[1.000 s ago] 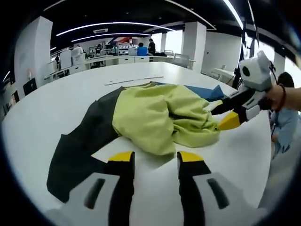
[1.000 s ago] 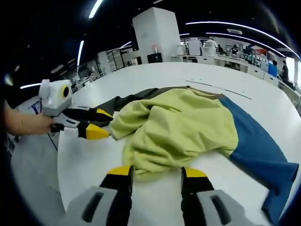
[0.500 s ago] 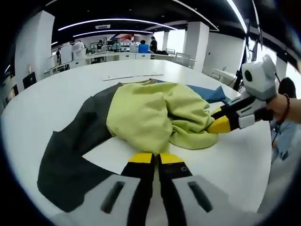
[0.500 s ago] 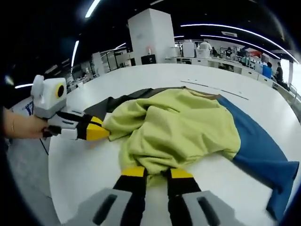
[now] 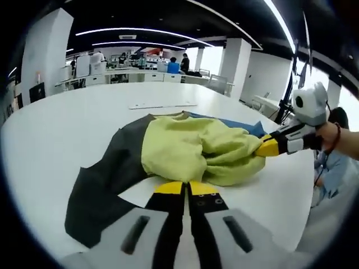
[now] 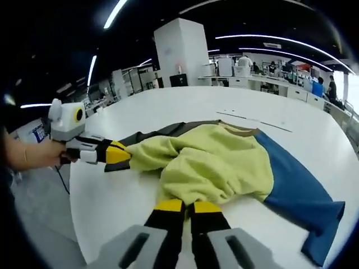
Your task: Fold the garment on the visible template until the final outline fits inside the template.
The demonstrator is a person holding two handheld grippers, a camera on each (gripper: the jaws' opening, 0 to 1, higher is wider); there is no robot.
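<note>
Yellow, grey and blue garment (image 5: pixel 190 151) bunched on white table (image 5: pixel 67 123), left gripper (image 5: pixel 187 188) and right gripper (image 6: pixel 187 206) each clamped on its hem

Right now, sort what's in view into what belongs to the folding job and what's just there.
Job:
garment, yellow-green body with dark and blue sleeves
left hand-held gripper, shut
right hand-held gripper, shut
white table

Just there:
thin strip on table
background desks
white pillar
</note>
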